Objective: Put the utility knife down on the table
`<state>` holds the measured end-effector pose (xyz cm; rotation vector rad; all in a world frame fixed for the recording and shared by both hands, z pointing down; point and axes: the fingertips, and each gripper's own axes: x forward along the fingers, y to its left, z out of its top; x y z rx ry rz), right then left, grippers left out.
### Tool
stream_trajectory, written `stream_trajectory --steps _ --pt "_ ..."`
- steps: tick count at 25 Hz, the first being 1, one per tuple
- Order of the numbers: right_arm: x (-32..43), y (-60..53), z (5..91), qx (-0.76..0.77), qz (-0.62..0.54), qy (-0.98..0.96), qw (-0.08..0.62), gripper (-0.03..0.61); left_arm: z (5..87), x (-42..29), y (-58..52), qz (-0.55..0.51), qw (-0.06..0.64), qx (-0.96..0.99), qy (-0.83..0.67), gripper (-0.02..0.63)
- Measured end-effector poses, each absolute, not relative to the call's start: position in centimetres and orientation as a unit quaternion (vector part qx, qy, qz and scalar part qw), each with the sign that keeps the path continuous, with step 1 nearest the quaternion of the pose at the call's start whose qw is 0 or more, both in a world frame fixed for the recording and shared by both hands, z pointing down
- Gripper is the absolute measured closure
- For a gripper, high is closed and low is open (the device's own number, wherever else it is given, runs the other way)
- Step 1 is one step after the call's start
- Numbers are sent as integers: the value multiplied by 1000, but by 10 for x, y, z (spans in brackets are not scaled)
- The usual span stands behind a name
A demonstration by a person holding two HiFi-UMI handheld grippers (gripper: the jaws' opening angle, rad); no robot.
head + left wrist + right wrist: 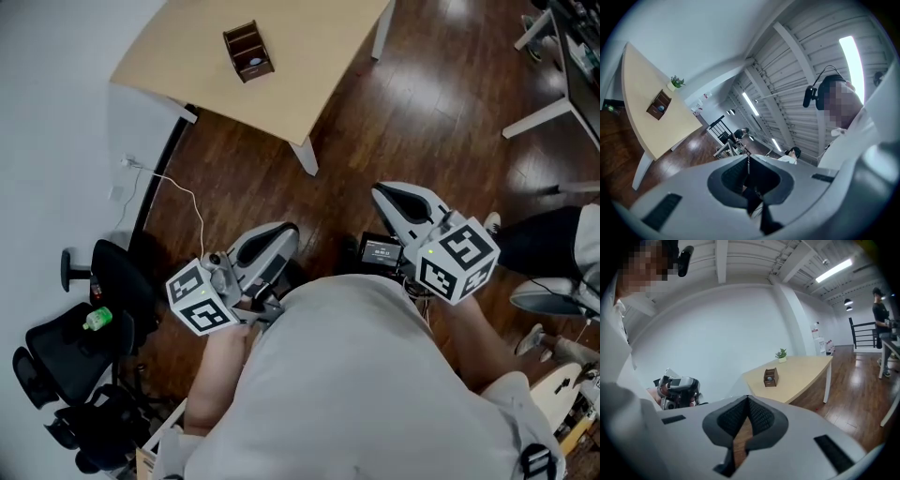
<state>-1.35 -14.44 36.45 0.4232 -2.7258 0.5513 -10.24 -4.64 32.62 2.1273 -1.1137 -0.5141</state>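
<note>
Two grippers inspected: left gripper [749, 158] and right gripper [748, 398], fingers [761, 416] clenched, empty; no utility knife seen. Recommend approaching bench [309, 75] at twelve o'clock first

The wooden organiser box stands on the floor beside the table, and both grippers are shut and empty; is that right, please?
Not quite: the wooden organiser box stands on the table, not on the floor beside it, as the head view shows. The left gripper and the right gripper are indeed shut and empty.

Pale, white-legged wooden table [319, 56]; standing upright.
</note>
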Motion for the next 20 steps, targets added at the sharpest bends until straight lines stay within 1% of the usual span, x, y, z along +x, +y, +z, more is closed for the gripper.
stream_trajectory --steps 13,20 --pt "-78 -80 367 159 191 -955 163 577 342 -144 23 -191 362 824 -391 611" --pt "-89 -27 384 170 222 -942 186 578 357 -162 73 -205 404 806 -381 611"
